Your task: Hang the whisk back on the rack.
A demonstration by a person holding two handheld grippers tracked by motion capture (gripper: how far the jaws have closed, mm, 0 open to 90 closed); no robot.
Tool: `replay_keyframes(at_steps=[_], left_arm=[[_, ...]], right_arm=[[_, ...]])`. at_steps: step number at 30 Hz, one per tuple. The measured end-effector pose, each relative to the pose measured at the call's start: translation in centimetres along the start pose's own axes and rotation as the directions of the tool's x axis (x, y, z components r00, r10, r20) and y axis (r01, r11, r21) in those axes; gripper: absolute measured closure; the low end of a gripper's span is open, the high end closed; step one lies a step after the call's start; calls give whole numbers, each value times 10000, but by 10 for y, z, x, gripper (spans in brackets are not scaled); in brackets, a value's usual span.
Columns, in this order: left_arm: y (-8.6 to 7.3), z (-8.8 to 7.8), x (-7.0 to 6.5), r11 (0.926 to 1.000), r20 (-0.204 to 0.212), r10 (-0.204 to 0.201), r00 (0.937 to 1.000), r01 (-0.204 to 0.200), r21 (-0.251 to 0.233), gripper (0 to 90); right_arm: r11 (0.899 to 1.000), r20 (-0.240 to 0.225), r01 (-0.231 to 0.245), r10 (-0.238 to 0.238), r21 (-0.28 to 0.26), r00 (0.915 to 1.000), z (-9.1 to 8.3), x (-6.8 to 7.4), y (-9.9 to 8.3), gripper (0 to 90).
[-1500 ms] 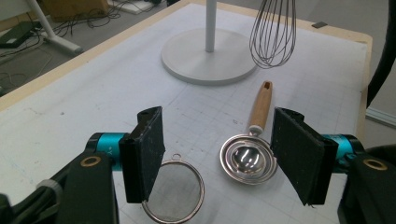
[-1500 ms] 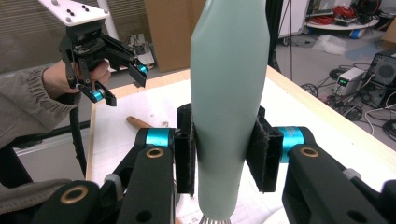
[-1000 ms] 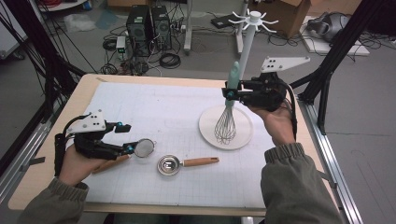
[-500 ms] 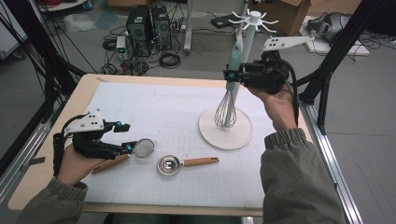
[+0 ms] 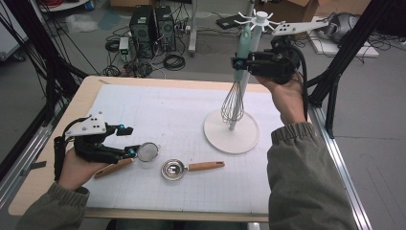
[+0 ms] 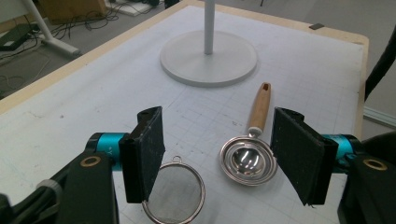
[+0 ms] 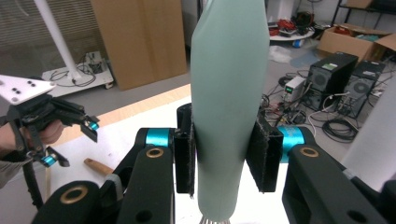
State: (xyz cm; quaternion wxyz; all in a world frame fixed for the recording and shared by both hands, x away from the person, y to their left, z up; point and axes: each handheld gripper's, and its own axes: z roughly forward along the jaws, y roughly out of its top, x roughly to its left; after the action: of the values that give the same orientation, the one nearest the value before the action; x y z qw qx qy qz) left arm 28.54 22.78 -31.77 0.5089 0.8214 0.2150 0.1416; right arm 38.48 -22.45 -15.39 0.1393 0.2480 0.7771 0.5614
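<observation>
A: Start with the high view. Where is the whisk?

B: The whisk (image 5: pixel 238 81) hangs upright in the air at the far right, just beside the pole of the white stand (image 5: pixel 231 134). The right claw (image 5: pixel 241 62) is clamped on its pale green handle, and the wire head sits above the stand's round base.

A: And the other hand?

B: The left claw (image 5: pixel 129 141) rests at the near left of the worktop (image 5: pixel 158 105), jaws apart with nothing between them. Its tips are by the small mesh strainer (image 5: pixel 147 151), whose wooden handle runs under the hand. A steel measuring scoop (image 5: pixel 173 169) with a wooden handle lies to the right of the strainer.

A: What about the left gripper view?

B: The left claw (image 6: pixel 219 154) stands moderately wide with nothing gripped. The strainer (image 6: pixel 173 195) lies low beside one pad, the scoop (image 6: pixel 247 161) beside the other, and the stand (image 6: pixel 208 58) is farther off.

A: The right gripper view?

B: The right claw (image 7: pixel 226 149) pinches the whisk handle (image 7: pixel 229 93), both pads pressed flat against its sides. The left claw (image 7: pixel 70 140) is visible far off to the left, over the worktop.
</observation>
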Motion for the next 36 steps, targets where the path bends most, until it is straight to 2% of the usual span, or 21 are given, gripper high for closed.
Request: replay_keyframes(at_steps=[14,24,30,36], left_arm=[[1,-1,-1,10000,-11,8,10000,-8,-74,353],[1,-2,-1,9999,-20,-31,10000,31,-98,353],[0,-1,-2,10000,14,-10,10000,10,-41,353],[2,-2,-3,9999,30,24,10000,-24,-106,353]], right_arm=[[9996,499,-270,270,-16,9984,0,-5,0,671],[9987,975,-502,505,-48,9940,-2,-8,-5,670],[9986,1330,-499,516,-161,9898,-5,-9,-7,667],[9989,1382,-407,435,-228,9895,-6,-8,-8,663]])
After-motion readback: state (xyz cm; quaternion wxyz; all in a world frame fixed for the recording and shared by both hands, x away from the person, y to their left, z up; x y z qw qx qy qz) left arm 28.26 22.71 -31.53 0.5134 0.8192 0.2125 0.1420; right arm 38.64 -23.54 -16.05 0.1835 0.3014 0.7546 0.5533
